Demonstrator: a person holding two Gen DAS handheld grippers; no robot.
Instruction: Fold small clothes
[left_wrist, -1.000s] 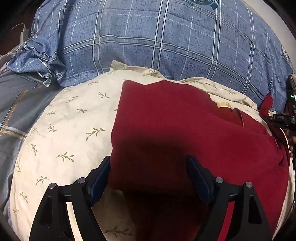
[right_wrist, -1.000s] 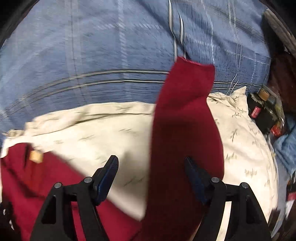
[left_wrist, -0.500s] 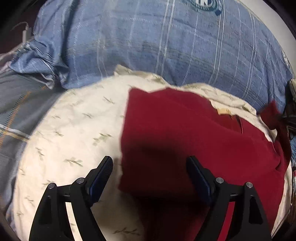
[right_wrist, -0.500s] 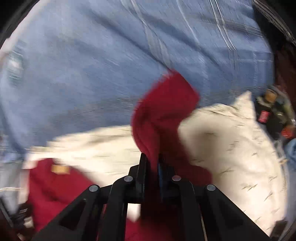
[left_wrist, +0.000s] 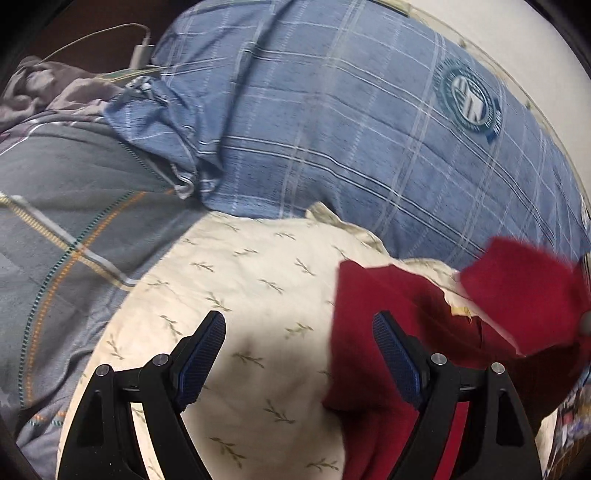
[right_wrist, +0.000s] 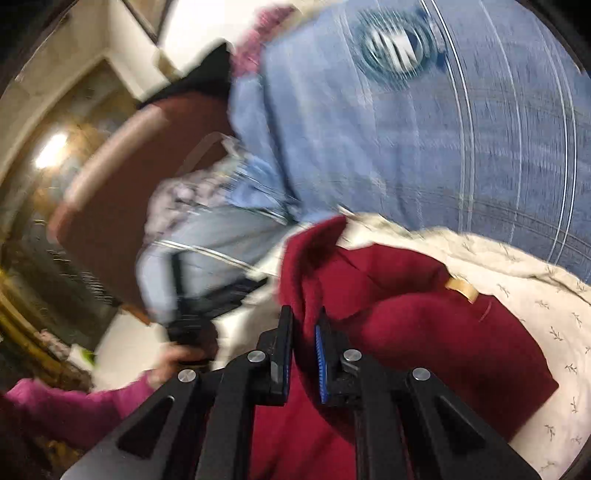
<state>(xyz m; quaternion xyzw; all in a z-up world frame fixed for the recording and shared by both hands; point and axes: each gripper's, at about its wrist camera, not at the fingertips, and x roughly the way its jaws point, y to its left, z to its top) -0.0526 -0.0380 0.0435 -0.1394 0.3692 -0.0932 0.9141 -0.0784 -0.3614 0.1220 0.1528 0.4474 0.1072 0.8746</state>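
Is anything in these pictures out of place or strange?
Little stands out. The right tongs pinch a fold of the red garment, which lies half-folded on the cream pillow. The left tongs are open and empty. The right view is blurred.

Both wrist cams close, angled down; share red garment (left_wrist: 369, 369) on pillow (left_wrist: 258, 295).
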